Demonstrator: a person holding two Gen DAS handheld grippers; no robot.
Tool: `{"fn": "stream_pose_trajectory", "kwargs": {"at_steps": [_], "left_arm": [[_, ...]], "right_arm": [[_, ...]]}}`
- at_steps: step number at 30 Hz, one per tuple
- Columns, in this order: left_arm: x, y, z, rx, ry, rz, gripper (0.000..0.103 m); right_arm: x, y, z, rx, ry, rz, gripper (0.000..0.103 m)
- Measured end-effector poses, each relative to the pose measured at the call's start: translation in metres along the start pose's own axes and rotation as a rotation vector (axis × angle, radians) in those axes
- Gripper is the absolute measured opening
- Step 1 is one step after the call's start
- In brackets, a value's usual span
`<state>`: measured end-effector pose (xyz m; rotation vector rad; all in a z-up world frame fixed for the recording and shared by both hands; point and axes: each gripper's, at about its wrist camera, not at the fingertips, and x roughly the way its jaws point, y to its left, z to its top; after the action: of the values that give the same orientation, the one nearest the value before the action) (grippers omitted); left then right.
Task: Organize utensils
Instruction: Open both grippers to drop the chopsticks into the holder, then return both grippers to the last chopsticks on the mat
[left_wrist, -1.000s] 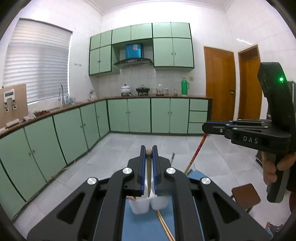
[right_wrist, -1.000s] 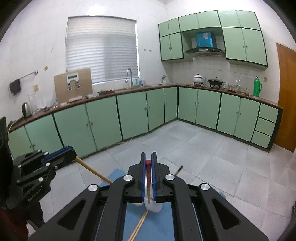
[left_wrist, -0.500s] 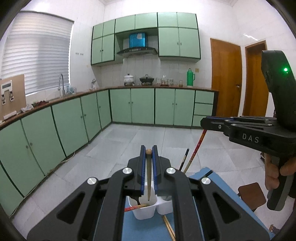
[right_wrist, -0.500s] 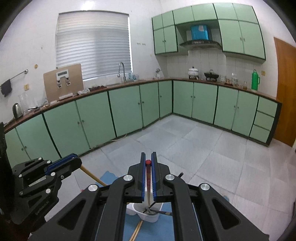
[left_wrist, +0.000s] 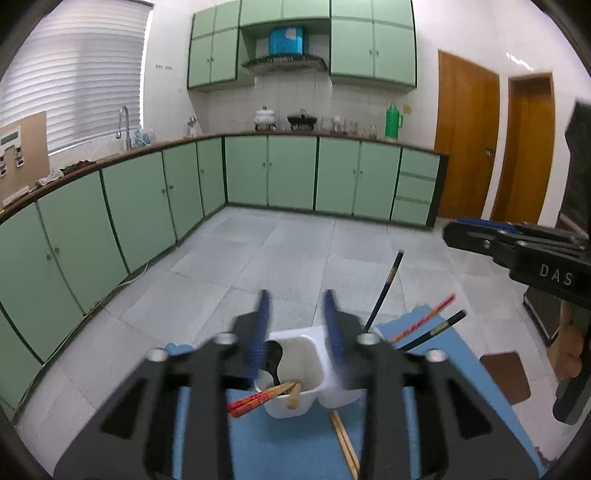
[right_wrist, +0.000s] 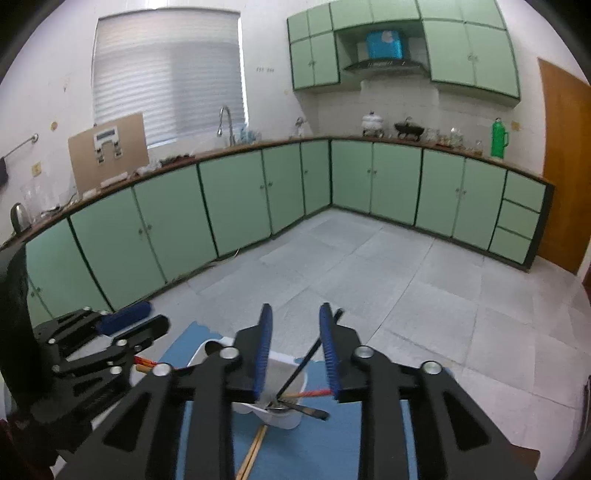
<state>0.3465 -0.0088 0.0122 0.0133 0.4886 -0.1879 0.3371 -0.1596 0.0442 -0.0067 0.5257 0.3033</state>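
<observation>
A white two-compartment holder (left_wrist: 310, 354) stands on a blue mat (left_wrist: 288, 446). Its left cup holds a wooden chopstick (left_wrist: 293, 395), red chopsticks (left_wrist: 255, 400) and a dark spoon (left_wrist: 273, 354). Black chopsticks (left_wrist: 386, 291) and a red one (left_wrist: 424, 317) lean out of the right cup. My left gripper (left_wrist: 296, 299) hangs just above the holder, jaws opening, nothing between them. In the right wrist view my right gripper (right_wrist: 295, 310) is over the holder (right_wrist: 284, 419) too, jaws opening and empty, above a red chopstick (right_wrist: 310, 393) and a black one (right_wrist: 310, 354).
A pair of wooden chopsticks (left_wrist: 345, 443) lies loose on the mat in front of the holder. A brown stool (left_wrist: 504, 374) stands on the grey tiled floor to the right. Green cabinets line the far walls. A hand (left_wrist: 570, 343) holds the right gripper's handle.
Both grippers came down over the holder and opened. The wooden chopstick left the left jaws and the red-tipped one left the right jaws; both now rest in the holder.
</observation>
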Motion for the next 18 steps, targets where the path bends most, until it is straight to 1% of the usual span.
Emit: {"fn": "stream_pose_trajectory", "kwargs": {"at_steps": [1,2,3,4,5,6,7,8,11,12,13,14,16,18], "left_arm": [[-0.010,0.001,0.001,-0.005,-0.024,0.000,0.040],[-0.019,0.001,0.002,-0.010,-0.042,0.002,0.043],[-0.028,-0.001,0.000,-0.015,-0.055,0.004,0.047],[-0.041,0.001,-0.001,-0.032,-0.076,0.005,0.051],[-0.050,0.001,-0.004,-0.040,-0.089,0.003,0.052],[-0.060,0.002,-0.007,-0.046,-0.103,0.003,0.056],[-0.071,0.002,-0.012,-0.051,-0.116,0.012,0.060],[-0.081,0.002,-0.019,-0.054,-0.128,0.021,0.061],[-0.099,-0.001,-0.036,-0.063,-0.129,0.033,0.068],[-0.106,-0.001,-0.047,-0.071,-0.124,0.037,0.071],[-0.110,0.001,-0.053,-0.077,-0.120,0.036,0.073],[-0.114,0.001,-0.062,-0.086,-0.112,0.039,0.073],[-0.122,0.001,-0.079,-0.101,-0.099,0.046,0.080],[-0.127,-0.001,-0.098,-0.105,-0.077,0.060,0.085]], "right_arm": [[-0.009,-0.002,0.000,0.000,-0.017,-0.015,0.030],[-0.016,-0.003,-0.001,0.003,-0.029,-0.025,0.036],[-0.027,-0.006,-0.002,0.009,-0.047,-0.034,0.042],[-0.034,-0.007,-0.003,0.014,-0.062,-0.036,0.046],[-0.049,-0.009,-0.009,0.024,-0.086,-0.046,0.052],[-0.058,-0.010,-0.013,0.030,-0.101,-0.056,0.059],[-0.068,-0.011,-0.020,0.037,-0.118,-0.067,0.062],[-0.073,-0.011,-0.024,0.041,-0.125,-0.073,0.068],[-0.096,-0.011,-0.049,0.060,-0.144,-0.091,0.084],[-0.102,-0.010,-0.058,0.066,-0.147,-0.093,0.088],[-0.109,-0.009,-0.068,0.071,-0.148,-0.094,0.090],[-0.113,-0.006,-0.074,0.076,-0.151,-0.095,0.096],[-0.122,-0.004,-0.090,0.098,-0.154,-0.098,0.098],[-0.128,0.000,-0.107,0.118,-0.142,-0.080,0.098]]}}
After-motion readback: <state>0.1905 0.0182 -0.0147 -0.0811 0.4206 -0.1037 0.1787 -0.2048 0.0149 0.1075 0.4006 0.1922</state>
